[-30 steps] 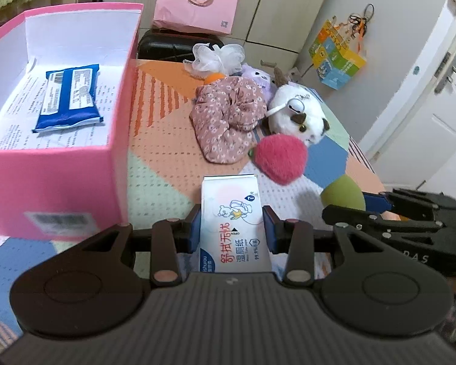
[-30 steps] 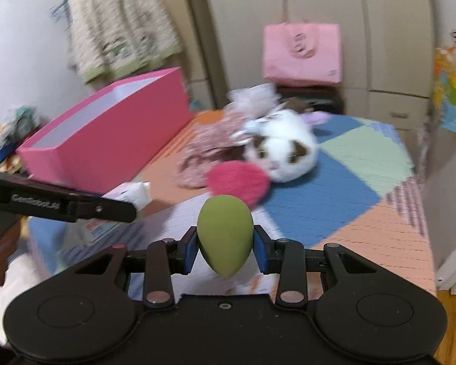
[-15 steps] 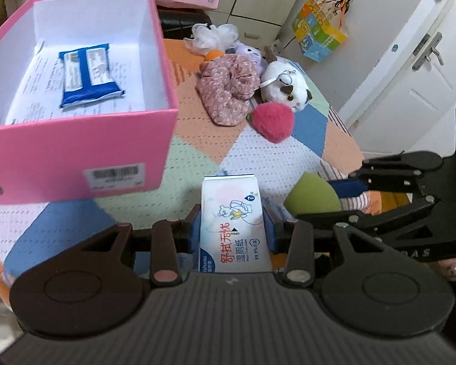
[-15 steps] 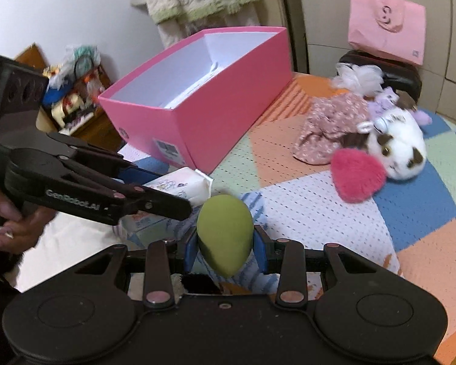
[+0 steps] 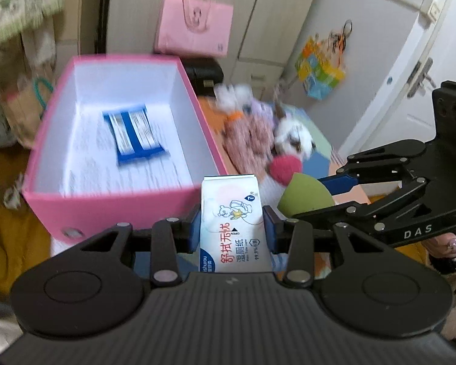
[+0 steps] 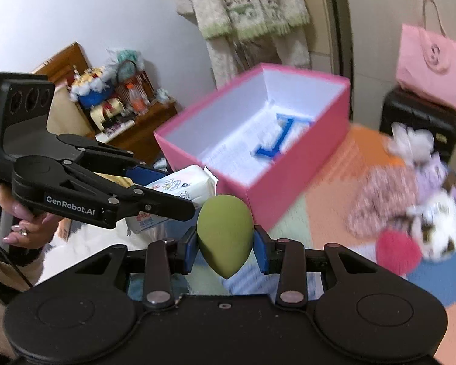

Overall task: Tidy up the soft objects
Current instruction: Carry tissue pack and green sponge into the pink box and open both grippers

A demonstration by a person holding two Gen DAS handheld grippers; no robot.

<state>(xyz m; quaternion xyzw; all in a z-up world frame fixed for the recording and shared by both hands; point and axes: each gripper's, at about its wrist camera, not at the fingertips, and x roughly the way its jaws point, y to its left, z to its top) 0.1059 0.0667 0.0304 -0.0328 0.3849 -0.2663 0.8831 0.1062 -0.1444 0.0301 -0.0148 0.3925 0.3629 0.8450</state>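
We are carrying two things at once toward the open pink cardboard box [image 5: 127, 210]: the left gripper [image 5: 231, 228] is clamped on a white rectangular pack of wet wipes [image 5: 232, 222], and the right gripper [image 6: 225, 245] is squeezing an olive-green teardrop makeup sponge [image 6: 225, 234] between its blue pads. Both are hanging in the air just short of the box's near wall, and a blue-and-white flat packet [image 5: 135, 132] is already lying on the box floor.

We are judging the crowding as the main risk: the two grippers are riding side by side, close enough that one could knock the other's load loose. The sponge is round and springy, so it may pop out of the pads; the soft pack could sag and catch on the box rim.

The box is sitting on a table under a patchwork cloth of orange, blue and green patches [image 6: 319, 210], where a floral pink scrunchie [image 6: 386, 203], a white plush toy [image 6: 437, 228] and a pink fluffy pom-pom [image 6: 396, 252] are waiting. Behind, a pink paper bag [image 5: 194, 27] is hanging on pale cupboards.
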